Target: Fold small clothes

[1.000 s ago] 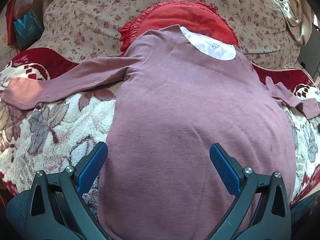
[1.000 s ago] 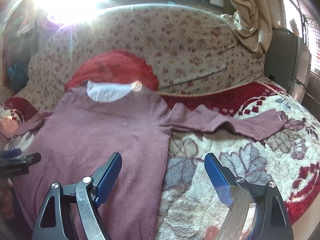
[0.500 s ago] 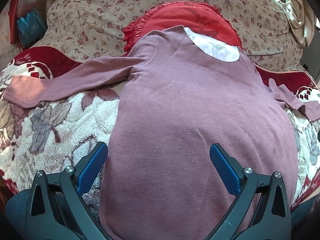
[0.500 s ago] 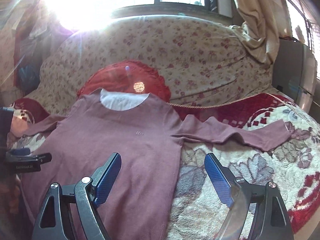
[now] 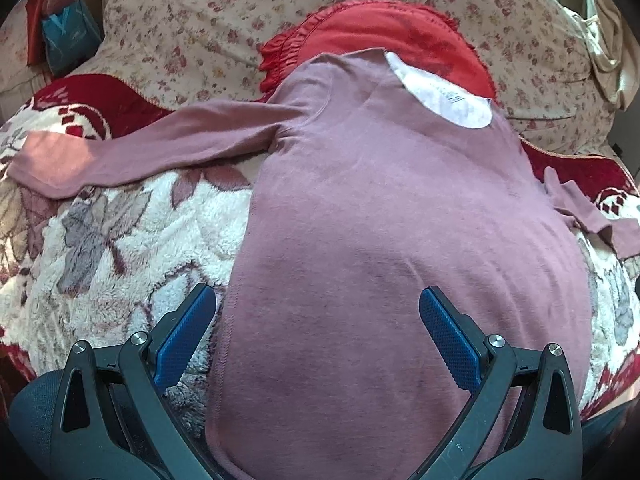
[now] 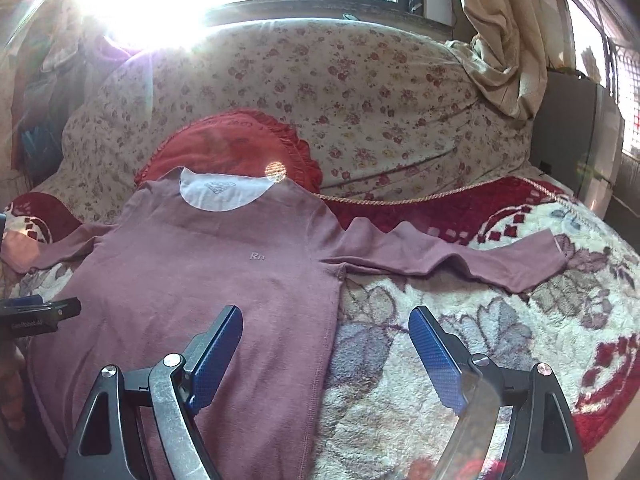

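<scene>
The shirt (image 5: 392, 216) lies flat on the blanket (image 5: 132, 240), front up, its long axis running from the hem nearest the cameras to the neck at the far end, where it overlaps the red cushion (image 5: 384, 40). Both sleeves stretch out sideways, roughly square to the body: one reaches far left in the left wrist view, its cuff in a patch of sun; the other (image 6: 448, 260) runs right in the right wrist view, with a slight ripple midway.

It is a dusty mauve, long-sleeved knit, soft and faintly fuzzy, with a stitched side seam and a small "Rn" mark (image 6: 257, 256) on the chest. The round neck opening shows a white lining (image 5: 444, 100) with a printed label (too small to read).

The blanket is thick fleece, cream with grey and brown leaves and dark red borders. Behind it sits a bolster (image 6: 360, 88) in floral cotton.

The left gripper (image 5: 316, 336) hovers over the shirt's lower left edge, jaws spread wide, grasping nothing. The right gripper (image 6: 326, 356) hangs over the lower right edge, likewise released and empty.
</scene>
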Tool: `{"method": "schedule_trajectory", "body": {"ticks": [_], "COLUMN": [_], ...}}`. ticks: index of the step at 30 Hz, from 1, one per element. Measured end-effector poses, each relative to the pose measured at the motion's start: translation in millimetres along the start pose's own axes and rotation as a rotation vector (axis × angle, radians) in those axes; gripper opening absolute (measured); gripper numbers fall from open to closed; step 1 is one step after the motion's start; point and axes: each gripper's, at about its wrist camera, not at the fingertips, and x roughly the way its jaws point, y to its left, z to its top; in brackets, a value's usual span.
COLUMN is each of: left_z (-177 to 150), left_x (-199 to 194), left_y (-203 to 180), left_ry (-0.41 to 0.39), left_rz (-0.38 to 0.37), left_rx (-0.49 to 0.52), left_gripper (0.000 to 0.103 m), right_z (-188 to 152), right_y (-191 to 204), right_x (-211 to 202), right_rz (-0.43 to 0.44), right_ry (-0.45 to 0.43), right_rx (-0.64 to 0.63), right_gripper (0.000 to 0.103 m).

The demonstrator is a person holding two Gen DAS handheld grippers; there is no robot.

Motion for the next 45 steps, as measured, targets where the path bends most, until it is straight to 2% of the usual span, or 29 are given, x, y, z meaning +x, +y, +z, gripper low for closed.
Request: {"method": "schedule_trajectory", "body": {"ticks": [5,11,14,19,25,29,34,45], "left_z": [0,0,0,-1,-3,-4,-5,-5], "left_x": [1,0,0,1,3,3,5,8], "left_y": [-2,-3,-3,-2,-2,-3,-3,-3], "left_ry": [0.004,0.002,0.005,0.004,0.005,0.008,0.01,0.02], "left_rz": [0.018,0.02,0.022,0.028,0.03,0.027,0.024,0.021], "left_rx": [0.018,0.022,0.028,0.027,0.028,0.026,0.026,0.014], "left_gripper": [0.102,0.102,0.102,0.102,0.102,0.102,0.102,0.102], "right_z": [5,5,6,7,6,5,1,-1], "right_y": [0,-4,-6,-8,4,6,-2,-8], "right_x": [-1,9,2,-5,-8,-5,4,13], "right_rz": [-0.036,-0.057,-0.082,-0.074,-0.046,0.004,0.012,-0.054], "right_ry": [-0.008,0.041,0.006,-0.034,-0.065,-0.033,0.02,0.08], "right_rx": [0.006,0.055,0.063,0.078,0.018,0.027,0.077,0.08], "right_gripper": [0.083,0.083,0.083,0.083,0.083,0.083,0.083,0.083]}}
